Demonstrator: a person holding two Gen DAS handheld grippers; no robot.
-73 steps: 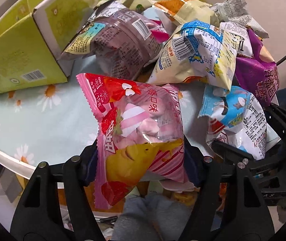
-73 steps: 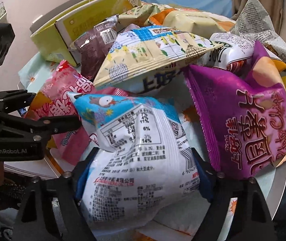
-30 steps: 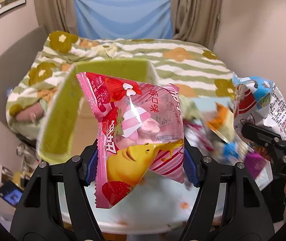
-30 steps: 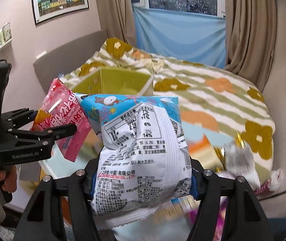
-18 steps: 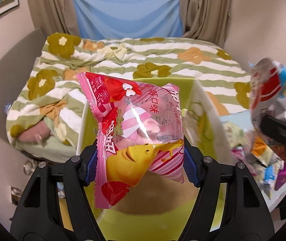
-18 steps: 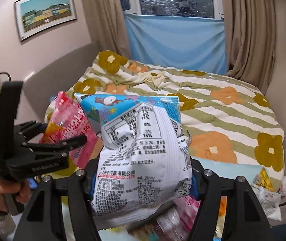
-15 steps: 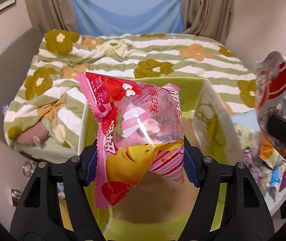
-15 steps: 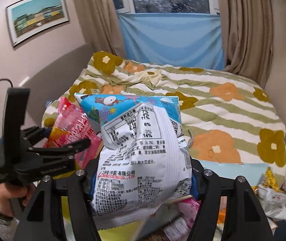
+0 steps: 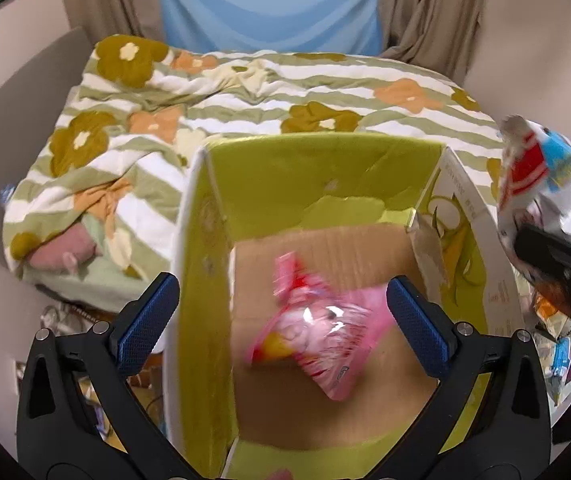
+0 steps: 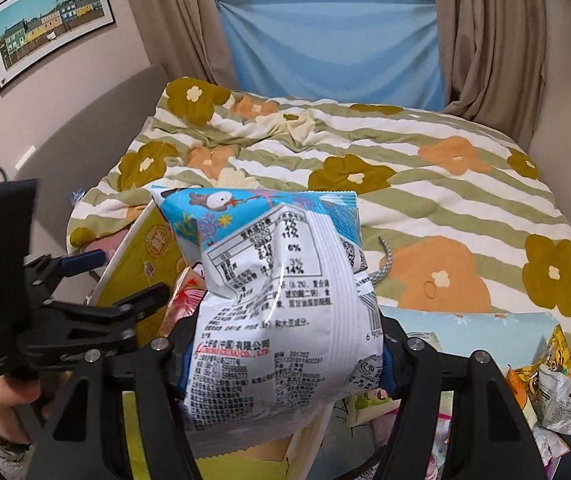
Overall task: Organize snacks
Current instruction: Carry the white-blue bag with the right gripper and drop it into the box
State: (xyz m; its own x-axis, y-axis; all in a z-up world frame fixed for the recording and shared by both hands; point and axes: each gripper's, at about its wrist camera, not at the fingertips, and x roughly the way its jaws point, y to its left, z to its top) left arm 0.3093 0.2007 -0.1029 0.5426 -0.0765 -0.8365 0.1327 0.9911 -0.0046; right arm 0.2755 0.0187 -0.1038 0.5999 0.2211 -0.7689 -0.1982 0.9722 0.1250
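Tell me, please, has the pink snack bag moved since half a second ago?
Yes. The left gripper has just been opening, and the pink snack bag has dropped from its pads into the green box.

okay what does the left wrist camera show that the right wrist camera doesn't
Only the left wrist view looks into the green box: its cardboard floor, and the pink snack bag, blurred, inside, free of the left gripper, whose jaws have just opened wide.

Only the right wrist view shows the right gripper clamped on the blue and white snack bag, a framed picture and the window.

Both show the flowered bedspread, the blue cloth and the curtains.
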